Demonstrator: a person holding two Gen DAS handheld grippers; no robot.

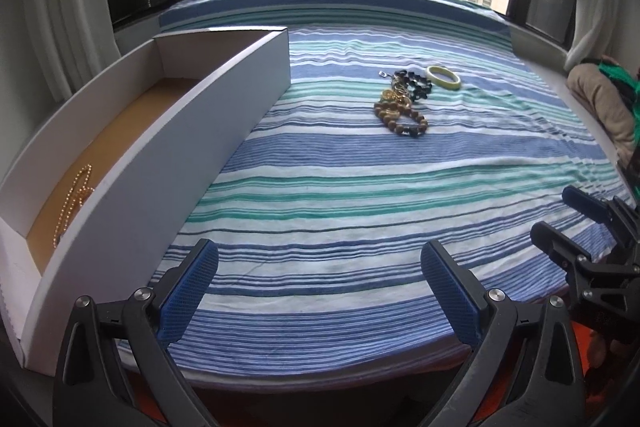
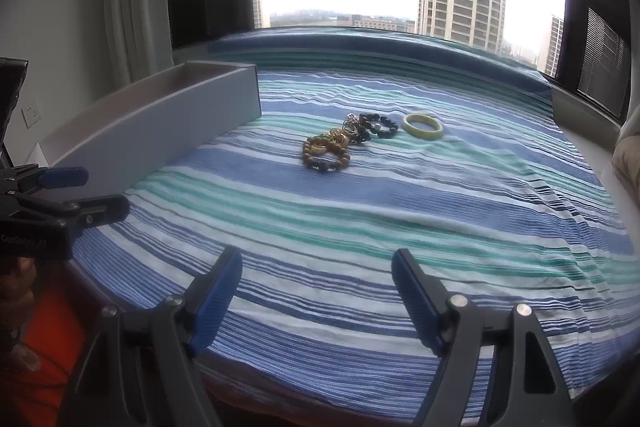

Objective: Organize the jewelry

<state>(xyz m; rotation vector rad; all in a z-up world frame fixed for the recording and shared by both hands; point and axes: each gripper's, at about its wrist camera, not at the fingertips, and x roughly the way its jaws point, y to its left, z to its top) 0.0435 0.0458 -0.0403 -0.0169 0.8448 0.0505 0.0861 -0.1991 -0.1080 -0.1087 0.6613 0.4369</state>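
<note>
Both blue-padded grippers, left [image 1: 320, 291] and right [image 2: 318, 297], gape empty; we should approach the tangled bead-and-gold bracelet pile [image 1: 402, 107] low, lifting one piece toward the long white cardboard box [image 1: 168, 143].

In the left wrist view the near wall of the white box [image 1: 132, 163] hides the lower end of the gold bead chain [image 1: 74, 197] lying inside it. In the right wrist view the same wall hides the whole inside of the box. The heap of jewelry [image 1: 400, 103] is a tangle: the wooden bead bracelet [image 2: 326, 157] and the black bead bracelet [image 2: 378, 125] can be told apart, but the gold and silver pieces between them are too small to sort out. At the right edge of the left wrist view, a beige and green bundle [image 1: 604, 99] is cut off. The right tool [image 1: 576, 227] is cut by the same edge.
</note>
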